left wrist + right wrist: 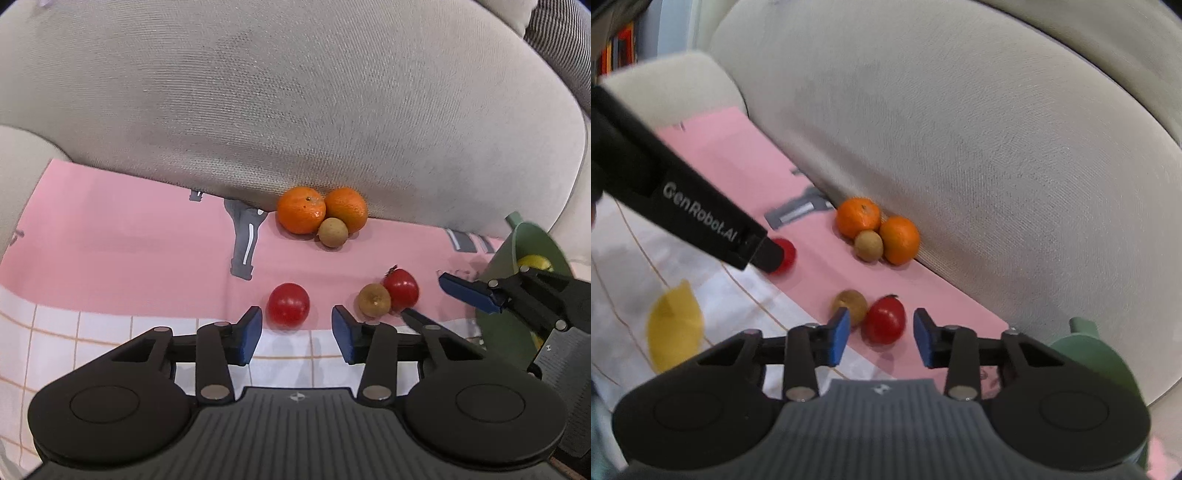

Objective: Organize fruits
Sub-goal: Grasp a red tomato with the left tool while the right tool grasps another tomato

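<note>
A broad grey woven sofa cushion (295, 110) backs the scene, and in front of it lies a pink cloth with a white checked border (129, 229) carrying the loose fruit. At the right edge stands a green plastic bowl (532, 243) with yellow fruit already inside, seemingly the collecting place. On the checked part of the cloth sits a yellow lemon-like fruit (674, 325), blurred.

Against the cushion, two orange mandarins (301, 212) touch each other, with a small brown round fruit (333, 232) tucked in front of them. Nearer, a red tomato-like fruit (288, 304) sits alone, and a second red fruit with a dark stem (885, 320) touches another small brown fruit (850, 306).

The left claw (296, 334) is open, its blue pads either side of the lone red fruit and just short of it, touching nothing. The right claw (880, 336) is likewise open around the stemmed red fruit; its pads do not appear to press on it, and the left pad overlaps the brown fruit in the wrist view.

The step in hand looks like a two-handed pickup of the red fruits. Next, each claw seems to need a little more reach, then a gentle squeeze; the right must avoid pinching or nudging the brown neighbour.
</note>
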Motion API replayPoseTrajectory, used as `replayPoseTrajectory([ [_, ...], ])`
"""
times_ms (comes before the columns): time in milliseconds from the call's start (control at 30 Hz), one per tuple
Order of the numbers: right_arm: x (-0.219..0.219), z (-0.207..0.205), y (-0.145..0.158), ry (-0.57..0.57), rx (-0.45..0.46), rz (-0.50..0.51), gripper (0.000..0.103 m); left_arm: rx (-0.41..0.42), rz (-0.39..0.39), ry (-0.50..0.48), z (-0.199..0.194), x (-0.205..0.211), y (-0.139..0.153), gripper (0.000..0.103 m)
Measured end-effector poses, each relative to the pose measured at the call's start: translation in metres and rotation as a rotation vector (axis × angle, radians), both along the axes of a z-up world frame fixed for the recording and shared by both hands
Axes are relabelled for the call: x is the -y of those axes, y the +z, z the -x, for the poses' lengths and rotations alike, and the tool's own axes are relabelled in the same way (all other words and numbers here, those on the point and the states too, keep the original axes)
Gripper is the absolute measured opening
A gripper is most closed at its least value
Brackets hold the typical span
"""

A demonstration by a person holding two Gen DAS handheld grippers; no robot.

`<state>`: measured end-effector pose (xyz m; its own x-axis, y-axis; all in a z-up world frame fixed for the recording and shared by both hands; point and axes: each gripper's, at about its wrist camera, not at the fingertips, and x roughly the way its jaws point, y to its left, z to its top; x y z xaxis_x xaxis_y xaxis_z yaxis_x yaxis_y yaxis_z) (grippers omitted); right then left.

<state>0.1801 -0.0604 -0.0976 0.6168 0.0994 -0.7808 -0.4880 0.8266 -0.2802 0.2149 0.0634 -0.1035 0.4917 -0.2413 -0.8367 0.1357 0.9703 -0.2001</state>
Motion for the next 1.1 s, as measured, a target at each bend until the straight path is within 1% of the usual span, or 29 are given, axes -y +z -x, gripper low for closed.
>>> replayPoseTrajectory([
  [100, -0.002, -0.005, -0.008, 0.009, -0.008, 0.04, 0.031, 0.0, -0.023, -0.011, -0.004, 0.004, -0.005, 0.049],
  [167, -0.001, -0.007, -0.011, 0.013, -0.014, 0.038, 0.031, -0.005, -0.023, -0.016, -0.007, 0.003, -0.008, 0.048],
  [500, -0.002, -0.019, -0.023, 0.004, -0.046, 0.027, 0.03, -0.019, -0.036, -0.024, -0.014, 0.003, -0.019, 0.035],
  [567, -0.001, -0.019, -0.024, 0.0, -0.055, 0.022, 0.027, -0.018, -0.033, -0.025, -0.014, 0.003, -0.02, 0.033],
  [633, -0.001, -0.018, -0.025, -0.001, -0.052, 0.023, 0.026, -0.015, -0.029, -0.023, -0.014, 0.003, -0.021, 0.032],
  [867, 0.0, -0.018, -0.019, -0.008, -0.037, 0.016, 0.025, -0.014, -0.032, -0.013, -0.013, 0.004, -0.016, 0.031],
  [1067, 0.0, -0.008, -0.001, -0.001, -0.001, -0.009, 0.024, -0.009, -0.021, -0.005, -0.005, 0.006, 0.002, 0.03],
  [1100, 0.0, -0.006, 0.003, 0.001, 0.005, -0.016, 0.024, -0.012, -0.016, -0.002, -0.003, 0.006, 0.005, 0.027],
])
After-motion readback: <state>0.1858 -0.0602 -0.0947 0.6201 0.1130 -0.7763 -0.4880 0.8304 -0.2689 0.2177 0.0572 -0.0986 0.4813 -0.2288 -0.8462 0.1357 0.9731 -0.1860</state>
